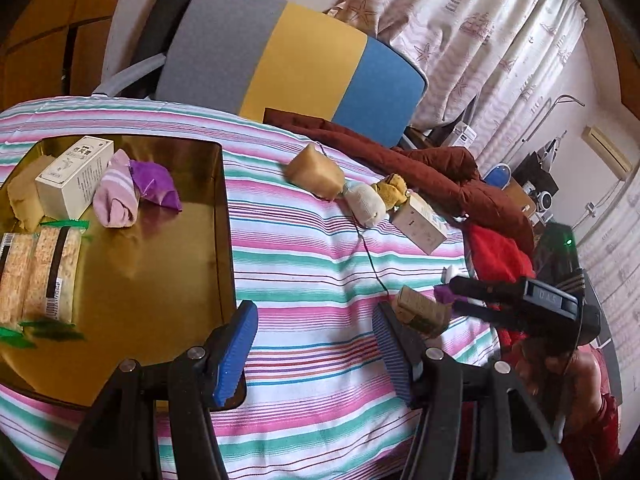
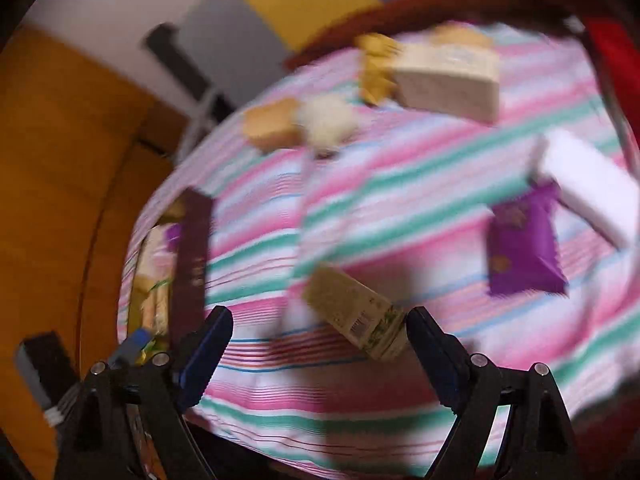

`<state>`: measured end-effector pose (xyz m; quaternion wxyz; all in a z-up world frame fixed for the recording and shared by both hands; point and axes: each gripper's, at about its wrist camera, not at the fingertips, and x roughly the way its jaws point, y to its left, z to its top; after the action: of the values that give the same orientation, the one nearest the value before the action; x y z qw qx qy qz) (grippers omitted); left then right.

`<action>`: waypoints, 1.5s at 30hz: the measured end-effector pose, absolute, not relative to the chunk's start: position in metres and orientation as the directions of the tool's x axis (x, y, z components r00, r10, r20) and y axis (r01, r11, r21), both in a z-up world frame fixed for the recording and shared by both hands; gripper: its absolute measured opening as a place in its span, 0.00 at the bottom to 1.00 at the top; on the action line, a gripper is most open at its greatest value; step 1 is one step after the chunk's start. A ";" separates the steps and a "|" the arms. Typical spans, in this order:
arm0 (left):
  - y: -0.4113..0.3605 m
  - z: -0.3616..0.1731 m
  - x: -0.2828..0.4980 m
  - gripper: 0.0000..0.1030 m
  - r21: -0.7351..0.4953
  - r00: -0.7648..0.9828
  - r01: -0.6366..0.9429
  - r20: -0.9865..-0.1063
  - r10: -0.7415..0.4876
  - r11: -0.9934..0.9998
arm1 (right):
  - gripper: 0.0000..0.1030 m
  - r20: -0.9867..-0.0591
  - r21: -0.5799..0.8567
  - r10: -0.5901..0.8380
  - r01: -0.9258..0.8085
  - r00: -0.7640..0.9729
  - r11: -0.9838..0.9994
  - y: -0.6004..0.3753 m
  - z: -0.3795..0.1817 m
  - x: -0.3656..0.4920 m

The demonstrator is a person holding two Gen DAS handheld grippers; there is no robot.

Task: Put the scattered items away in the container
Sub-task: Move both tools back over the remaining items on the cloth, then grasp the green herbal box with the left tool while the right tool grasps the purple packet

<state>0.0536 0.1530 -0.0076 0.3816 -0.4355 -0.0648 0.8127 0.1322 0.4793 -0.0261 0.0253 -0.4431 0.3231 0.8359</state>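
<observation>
A gold tray (image 1: 152, 280) lies at the left on the striped cloth. It holds a white box (image 1: 76, 176), a pink sock (image 1: 116, 190), a purple pouch (image 1: 154, 184) and cracker packs (image 1: 36, 276). My left gripper (image 1: 316, 356) hangs open and empty over the tray's right rim. An olive box (image 2: 356, 312) lies tilted between the open fingers of my right gripper (image 2: 320, 360), close to the right pad. The left wrist view shows the right gripper (image 1: 454, 295) next to that olive box (image 1: 420, 312). The right wrist view is blurred.
Loose on the cloth are a tan pouch (image 1: 316, 176), a cream sock (image 1: 364, 204), a yellow sock (image 1: 390, 190), a cream box (image 1: 418, 228), a purple packet (image 2: 524, 248) and a white box (image 2: 588, 184). A black cable (image 1: 368, 248) crosses the cloth. A brown coat (image 1: 420, 160) and chair (image 1: 280, 52) stand behind.
</observation>
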 end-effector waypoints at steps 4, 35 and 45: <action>0.155 -0.007 0.056 0.59 -0.431 -0.332 -0.576 -0.653 0.681 -0.694 | 0.87 -0.781 0.383 -0.024 -0.448 -0.624 -0.808 0.507 -0.005 0.151; 0.297 -0.050 0.092 0.67 -0.573 0.076 -0.620 -0.724 0.685 -0.536 | 0.37 -0.839 0.404 -0.076 -0.525 -0.538 -0.749 0.591 -0.074 0.112; 0.332 -0.084 0.061 0.68 -0.680 0.132 -0.357 -0.715 0.686 -0.640 | 0.37 -0.813 0.435 -0.076 -0.516 -0.578 -0.738 0.593 -0.062 0.124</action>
<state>0.0608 0.3316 -0.0840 0.4038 -0.6349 -0.1299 0.6458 0.1238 0.5925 -0.0619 0.1339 -0.4395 0.3365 0.8220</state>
